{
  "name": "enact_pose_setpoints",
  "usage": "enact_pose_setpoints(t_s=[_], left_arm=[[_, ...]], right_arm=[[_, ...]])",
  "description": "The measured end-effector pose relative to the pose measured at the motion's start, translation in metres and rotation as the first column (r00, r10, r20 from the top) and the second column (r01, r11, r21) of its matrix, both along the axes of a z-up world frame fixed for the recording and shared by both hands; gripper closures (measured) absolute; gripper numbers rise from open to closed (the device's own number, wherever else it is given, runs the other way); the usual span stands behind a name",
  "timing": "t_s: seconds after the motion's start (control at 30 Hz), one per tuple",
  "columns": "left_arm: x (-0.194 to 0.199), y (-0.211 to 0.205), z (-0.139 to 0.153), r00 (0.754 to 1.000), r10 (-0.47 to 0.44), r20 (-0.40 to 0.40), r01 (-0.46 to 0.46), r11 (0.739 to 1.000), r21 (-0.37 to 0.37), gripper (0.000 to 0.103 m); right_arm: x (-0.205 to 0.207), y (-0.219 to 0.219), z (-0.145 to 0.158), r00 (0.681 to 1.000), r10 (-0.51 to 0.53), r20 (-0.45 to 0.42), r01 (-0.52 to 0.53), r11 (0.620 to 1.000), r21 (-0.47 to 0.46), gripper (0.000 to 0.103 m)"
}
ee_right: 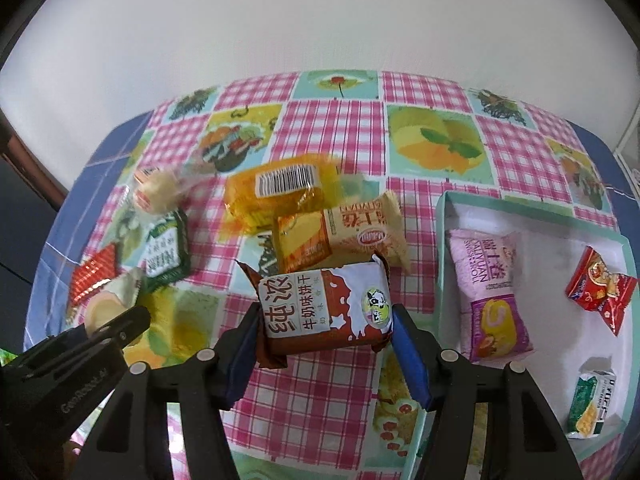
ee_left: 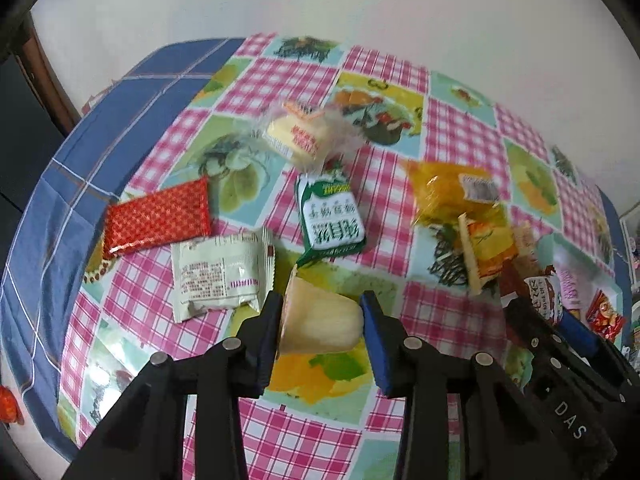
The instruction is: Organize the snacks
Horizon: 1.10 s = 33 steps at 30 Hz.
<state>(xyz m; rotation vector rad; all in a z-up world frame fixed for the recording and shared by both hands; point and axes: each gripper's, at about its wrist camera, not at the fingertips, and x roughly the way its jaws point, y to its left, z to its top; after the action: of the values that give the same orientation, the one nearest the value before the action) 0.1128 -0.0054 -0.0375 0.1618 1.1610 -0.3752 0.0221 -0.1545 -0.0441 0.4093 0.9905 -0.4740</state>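
In the lower centre of its view, the left gripper (ee_left: 322, 326) is clamped on a pale jelly cup (ee_left: 320, 322) lying on its side. The right gripper (ee_right: 324, 330) squeezes a brown milk-biscuit packet (ee_right: 324, 308) at lower centre. At the right, the white tray (ee_right: 560, 218) holds 3 snacks, including a pink roll packet (ee_right: 486, 292).

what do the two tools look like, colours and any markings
Both match: the left tool and the right tool have matte black linkage arms with round silver rivets at the joints, and flat fingers faced with blue pads. White lettering marks the black bodies: "DAS" on the right tool seen from the left wrist, a partly readable "Gen..." word on the left tool seen from the right wrist. No cables or sleeves show.
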Motion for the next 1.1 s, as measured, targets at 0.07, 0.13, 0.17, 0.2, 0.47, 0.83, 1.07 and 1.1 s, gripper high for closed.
enact_pose_setpoints(t_s=[0.07, 0.13, 0.17, 0.2, 0.47, 0.83, 1.07, 1.1], left_arm=[[-0.002, -0.001, 0.008, 1.0, 0.0, 0.019, 0.0, 1.0, -0.009, 0.062], [-0.004, -0.003, 0.016, 0.999, 0.0, 0.039, 0.001, 1.0, -0.02, 0.062], [-0.004, -0.004, 0.02, 0.999, -0.001, 0.047, 0.002, 1.0, -0.025, 0.062], [-0.006, -0.004, 0.023, 0.999, -0.002, 0.054, 0.004, 1.0, -0.029, 0.062], [-0.016, -0.016, 0.031, 0.997, -0.02, 0.075, 0.023, 0.999, -0.04, 0.062], [-0.051, -0.06, 0.032, 0.99, -0.116, 0.085, 0.119, 0.992, -0.034, 0.062], [-0.093, -0.106, 0.034, 0.965, -0.239, 0.11, 0.242, 0.97, -0.013, 0.062], [-0.098, -0.112, 0.034, 0.96, -0.255, 0.114, 0.258, 0.966, -0.01, 0.062]], right_arm=[[-0.003, -0.001, 0.006, 1.0, -0.008, 0.016, 0.007, 1.0, 0.007, 0.038], [-0.007, -0.003, 0.014, 0.999, -0.017, 0.034, 0.016, 1.0, 0.012, 0.038], [-0.009, -0.003, 0.017, 0.999, -0.02, 0.042, 0.02, 1.0, 0.013, 0.038], [-0.01, -0.004, 0.021, 0.999, -0.023, 0.049, 0.023, 1.0, 0.015, 0.038], [-0.018, -0.007, 0.031, 0.998, -0.031, 0.055, 0.03, 0.999, 0.017, 0.038], [-0.054, -0.049, 0.027, 0.988, -0.151, 0.024, 0.151, 0.988, 0.026, 0.038], [-0.095, -0.093, 0.027, 0.961, -0.277, -0.002, 0.277, 0.961, 0.012, 0.038], [-0.1, -0.097, 0.027, 0.957, -0.291, -0.003, 0.291, 0.957, 0.012, 0.038]])
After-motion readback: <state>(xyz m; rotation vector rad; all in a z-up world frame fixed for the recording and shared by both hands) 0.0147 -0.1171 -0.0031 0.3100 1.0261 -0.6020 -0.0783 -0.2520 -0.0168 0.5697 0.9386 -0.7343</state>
